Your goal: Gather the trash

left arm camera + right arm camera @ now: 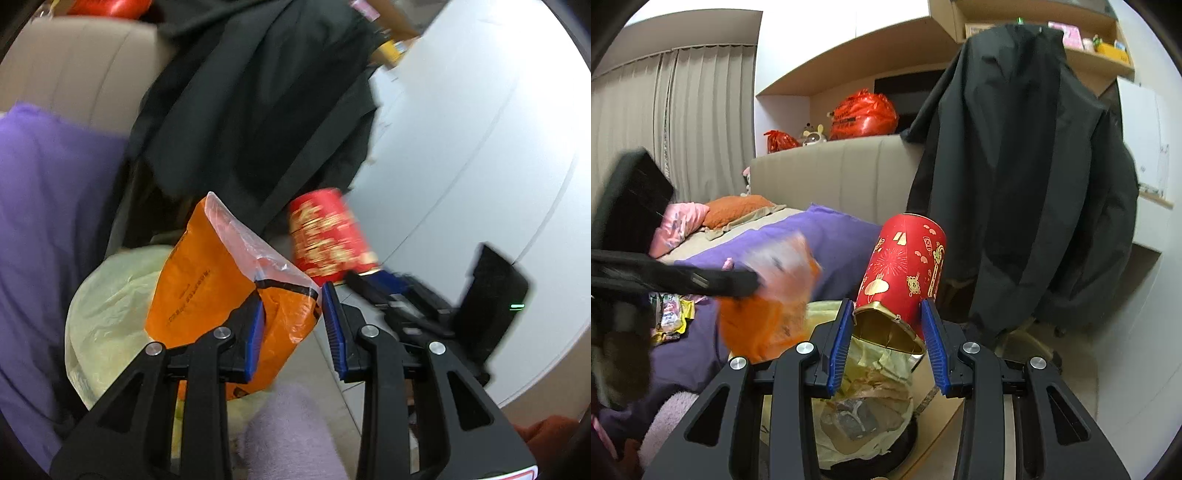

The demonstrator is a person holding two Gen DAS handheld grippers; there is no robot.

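Left gripper (293, 325) pinches the orange bag (221, 291) by its lower corner: light, limp, slippery film. Right gripper (888, 339) clamps the red tube (905, 273) near its open end: stiff, crushable card. Both hang above the bin (864, 417)

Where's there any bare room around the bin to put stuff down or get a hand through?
Little. The lined bin already holds wrappers, and both grippers crowd above it with the orange bag and red tube. The purple blanket is bare between the orange pillow and the headboard; nearer, snack wrappers litter it. Right, the black coat blocks passage.
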